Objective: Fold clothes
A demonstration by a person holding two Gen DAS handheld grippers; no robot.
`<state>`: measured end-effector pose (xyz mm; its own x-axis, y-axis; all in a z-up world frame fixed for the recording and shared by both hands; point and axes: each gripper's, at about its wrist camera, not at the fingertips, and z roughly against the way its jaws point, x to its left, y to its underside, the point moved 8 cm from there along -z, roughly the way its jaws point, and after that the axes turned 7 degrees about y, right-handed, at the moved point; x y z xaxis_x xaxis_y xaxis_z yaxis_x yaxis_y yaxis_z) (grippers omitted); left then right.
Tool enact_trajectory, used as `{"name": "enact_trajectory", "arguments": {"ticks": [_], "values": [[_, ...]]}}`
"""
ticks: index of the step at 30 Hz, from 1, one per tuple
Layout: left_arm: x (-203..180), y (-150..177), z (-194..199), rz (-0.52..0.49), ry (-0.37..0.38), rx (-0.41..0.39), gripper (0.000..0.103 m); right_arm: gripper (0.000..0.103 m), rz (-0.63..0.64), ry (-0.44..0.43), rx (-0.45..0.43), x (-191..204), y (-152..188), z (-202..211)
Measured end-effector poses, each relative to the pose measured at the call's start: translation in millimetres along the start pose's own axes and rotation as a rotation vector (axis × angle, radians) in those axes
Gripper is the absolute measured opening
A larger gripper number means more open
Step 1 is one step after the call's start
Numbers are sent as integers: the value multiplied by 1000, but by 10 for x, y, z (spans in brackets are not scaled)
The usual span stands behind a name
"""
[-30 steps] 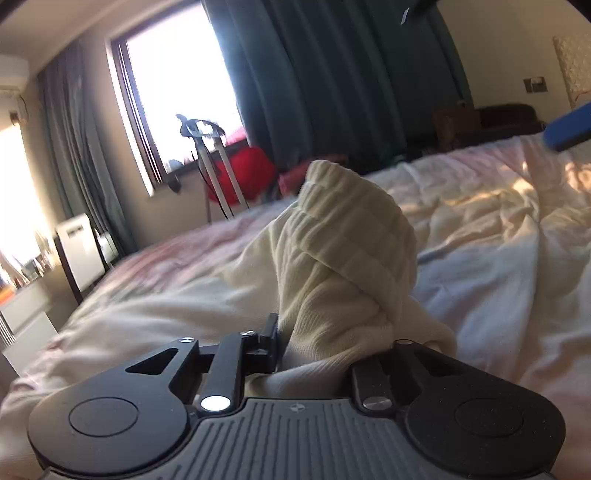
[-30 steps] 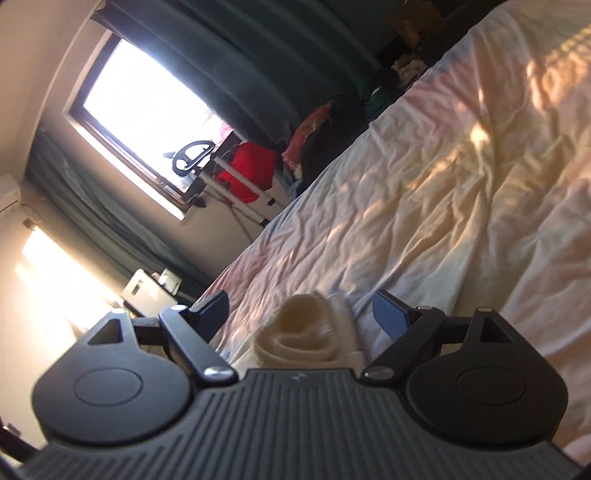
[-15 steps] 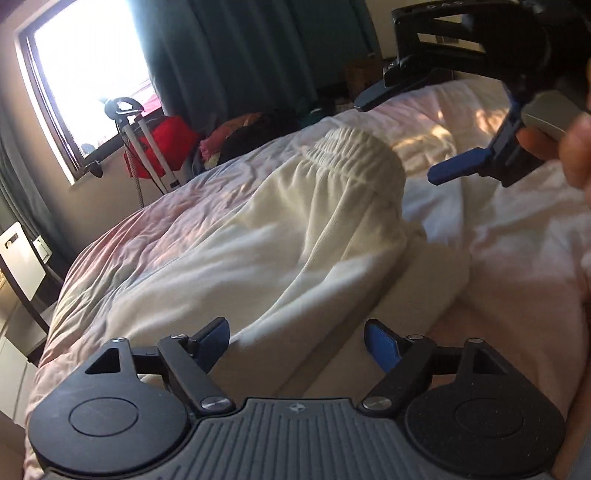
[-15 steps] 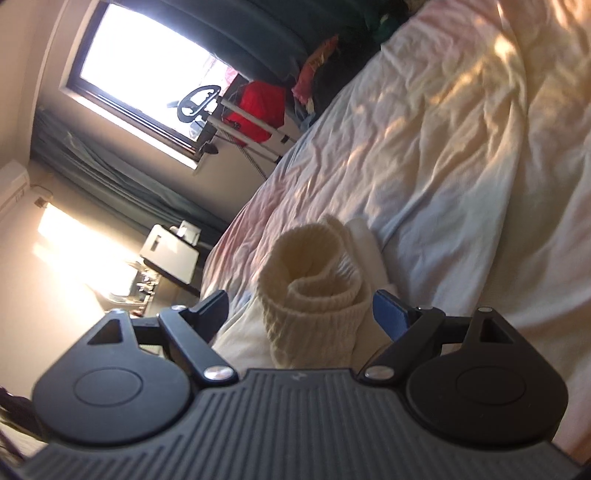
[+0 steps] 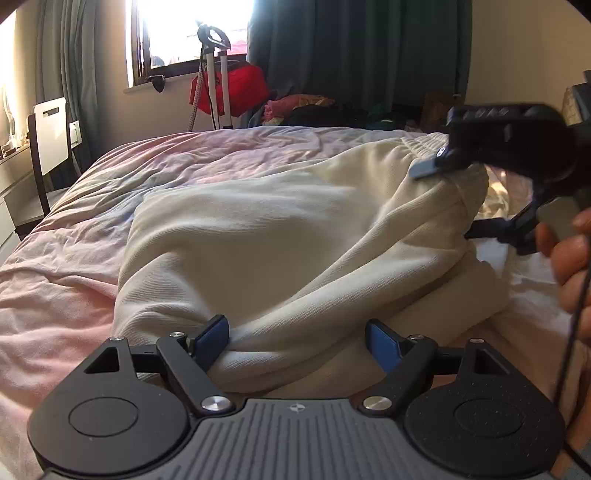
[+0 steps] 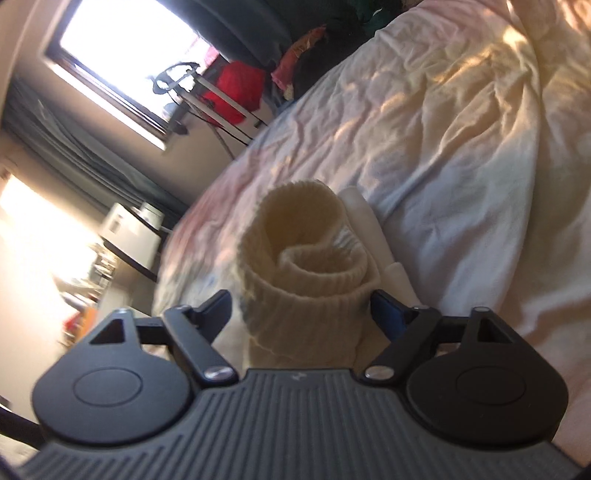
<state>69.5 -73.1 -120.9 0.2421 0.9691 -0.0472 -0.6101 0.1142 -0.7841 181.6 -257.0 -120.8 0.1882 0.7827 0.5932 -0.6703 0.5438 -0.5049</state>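
Note:
A cream garment (image 5: 280, 236) lies folded over on the pink-white bed sheet (image 5: 74, 295). My left gripper (image 5: 298, 341) is open, its fingers on either side of the garment's near folded edge. My right gripper (image 6: 301, 312) is open around the garment's ribbed cuff (image 6: 306, 254), which stands rolled between its fingers. In the left wrist view the right gripper (image 5: 454, 192) sits at the garment's far right end by the ribbed waistband (image 5: 424, 142), with a hand behind it.
A window (image 5: 184, 33), dark curtains (image 5: 351, 55), a red bag on a trolley (image 5: 229, 88) and a heap of clothes (image 5: 306, 107) lie beyond the bed. A white chair (image 5: 51, 136) stands at the left.
My left gripper let go of the ribbed cuff, opened, and dropped low to the garment's near edge. The garment now lies flatter. My right gripper has moved closer around the rolled cuff.

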Motion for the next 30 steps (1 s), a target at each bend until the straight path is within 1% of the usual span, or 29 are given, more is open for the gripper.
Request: {"name": "enact_trajectory", "arguments": {"ticks": [2, 3, 5, 7, 9, 10, 11, 13, 16, 17, 18, 19, 20, 21, 22, 25, 26, 27, 28, 29, 30], "values": [[0, -29, -2, 9, 8, -7, 83, 65, 31, 36, -23, -5, 46, -47], [9, -44, 6, 21, 17, -12, 83, 51, 36, 44, -43, -3, 35, -24], [31, -74, 38, 46, 30, -26, 83, 43, 44, 56, -83, 4, 9, 30], [26, -93, 90, 49, 43, -43, 83, 39, 70, 19, -145, 106, -55, 209], [5, -108, 147, 39, 50, -62, 83, 39, 99, -49, -234, 243, -136, 481], [-23, -111, 170, 22, 46, -68, 83, 39, 115, -58, -270, 269, -177, 573], [-56, -106, 179, 7, 45, -67, 83, 39, 130, -64, -305, 290, -217, 660], [-101, -64, 152, 7, 51, -48, 83, 39, 109, -6, -312, 167, -284, 624], [-129, 13, 68, 1, 43, -10, 83, 45, -23, 99, -129, -255, -199, 235], [-134, 25, 51, -4, 38, -4, 83, 50, -78, 130, -80, -409, -147, 134], [-138, 28, 43, -10, 32, -3, 83, 60, -126, 112, -70, -466, -125, 121], [-132, 29, 44, -7, 33, -3, 83, 65, -172, 87, -64, -509, -108, 119], [-122, 27, 51, 1, 38, -5, 83, 67, -218, 62, -59, -553, -91, 118], [-111, 26, 58, 8, 43, -7, 83, 68, -223, 25, -50, -516, -82, 125], [-101, 25, 65, 16, 47, -9, 83, 67, -202, 9, -40, -459, -63, 122], [-91, 33, 65, 27, 52, -6, 83, 67, -111, 50, -21, -380, 10, 19], [-93, 35, 64, 28, 50, -5, 83, 70, -96, 72, -10, -380, 32, -47], [-95, 35, 63, 25, 47, -3, 83, 83, -82, 94, 2, -383, 53, -115], [-98, 34, 61, 20, 44, -2, 83, 88, -69, 117, 15, -385, 74, -183], [-98, 35, 61, 19, 43, -1, 83, 91, -76, 122, 57, -411, 117, -283], [-93, 36, 65, 21, 44, -1, 83, 91, -99, 97, 87, -419, 147, -344]]}}
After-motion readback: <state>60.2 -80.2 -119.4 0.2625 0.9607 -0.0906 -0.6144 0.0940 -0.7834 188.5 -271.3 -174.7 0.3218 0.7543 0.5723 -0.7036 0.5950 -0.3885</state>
